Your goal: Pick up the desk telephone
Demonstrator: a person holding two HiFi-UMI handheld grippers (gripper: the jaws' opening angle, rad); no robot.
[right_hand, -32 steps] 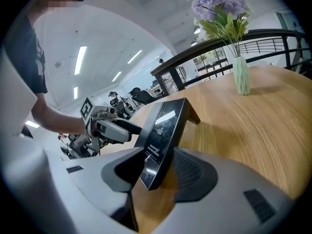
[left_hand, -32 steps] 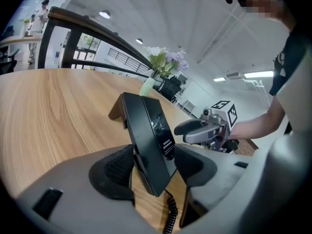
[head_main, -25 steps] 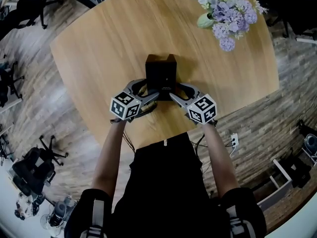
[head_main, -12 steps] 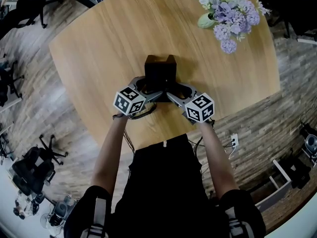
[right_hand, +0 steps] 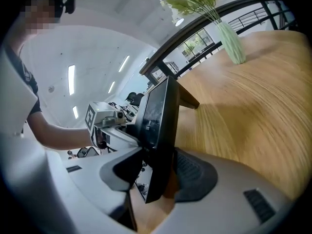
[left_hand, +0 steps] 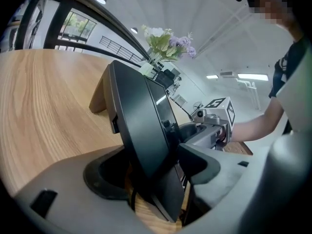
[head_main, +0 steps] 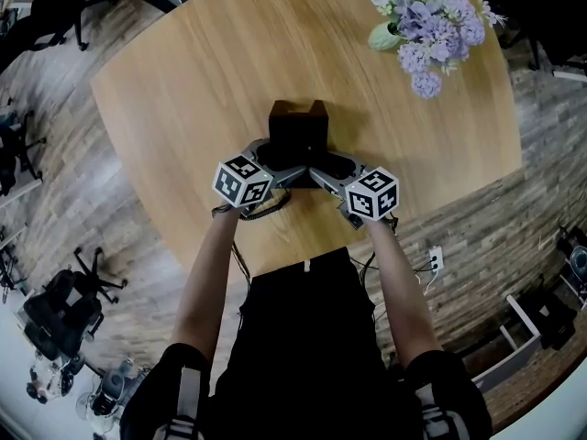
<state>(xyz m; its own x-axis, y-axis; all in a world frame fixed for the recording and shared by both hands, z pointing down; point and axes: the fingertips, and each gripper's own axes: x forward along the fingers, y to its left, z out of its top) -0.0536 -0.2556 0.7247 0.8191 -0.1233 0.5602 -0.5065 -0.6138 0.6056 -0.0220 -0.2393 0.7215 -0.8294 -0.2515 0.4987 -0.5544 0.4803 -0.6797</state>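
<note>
Under my hands spreads a broad wooden table (head_main: 183, 90), its rounded near edge just in front of my body, with a plank-patterned floor (head_main: 83, 200) around it. Office chairs (head_main: 78, 291) stand on that floor at the near left.

At the table's far right corner a pale green vase of white and lilac flowers (head_main: 417, 16) stands upright, well apart from my work.

Toward the near side of the table, about midway across, is the desk telephone (head_main: 296, 128), a black slab with a dark screen, leaning back on a wedge foot. From the head view I cannot tell whether that foot rests on the wood.

My left gripper (head_main: 277, 165) comes at the phone's near left corner, and its view shows both pads pressed on the slab's edge, one on either face. My right gripper (head_main: 328, 168) mirrors it at the near right corner, clamped on the opposite edge in the same way. Both marker cubes sit side by side just nearer than the phone.

A dark cord (head_main: 261, 211) lies on the wood beside my left wrist.
</note>
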